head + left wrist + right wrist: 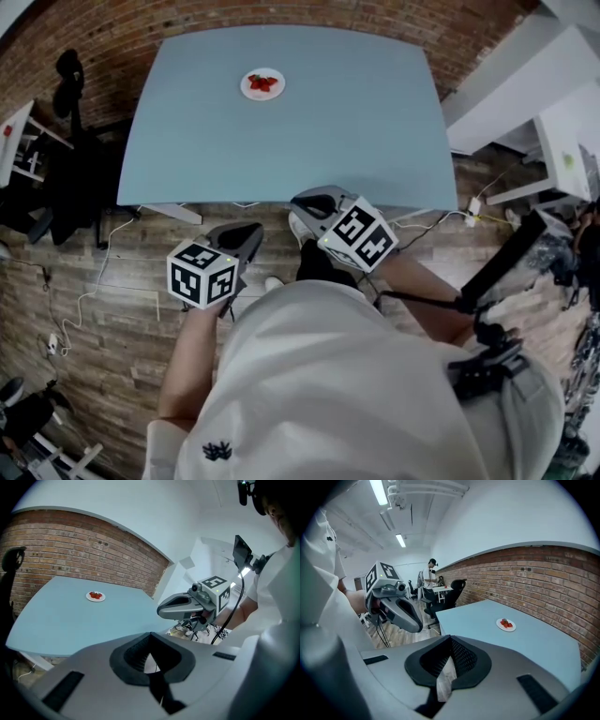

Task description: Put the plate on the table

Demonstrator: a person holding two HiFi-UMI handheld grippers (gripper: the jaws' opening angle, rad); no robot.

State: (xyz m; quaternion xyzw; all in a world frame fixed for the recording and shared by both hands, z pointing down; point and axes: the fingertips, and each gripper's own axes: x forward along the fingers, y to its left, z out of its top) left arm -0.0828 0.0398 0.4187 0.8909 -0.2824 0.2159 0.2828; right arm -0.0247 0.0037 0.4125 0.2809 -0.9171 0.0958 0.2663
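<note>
The person stands at the near edge of the desk (375, 141) with both forearms bent and drawn in close to a white shirt (337, 394). The left tool (246, 236) is held low over the floor (103, 337), short of the desk's edge, its marker cube toward the body and its nose aimed at the desk. Its jaws are closed together with nothing between them. The right tool (314, 202) sits just beside it, a little farther forward, its nose reaching the line of the desk's near edge and angled slightly toward the left tool. Its jaws also meet, gripping nothing; only a pale sliver shows through the notch behind them. The two tools are near each other but apart.

The plate (262, 84) lies on the desk's far side, near the back edge and left of centre, well apart from both tools. It is small, round and white, and carries a few red pieces of food (263, 82).

The desk top is a plain blue-grey sheet. A red brick wall (543, 573) runs behind it, and the floor is wood-look planks with white cables trailing across them. A black office chair (67, 80) stands off the desk's left corner, and white furniture (525, 84) lies to the right. In the right gripper view, another person (429, 576) stands by a white table far down the room under strip lights on the ceiling (379, 491).
</note>
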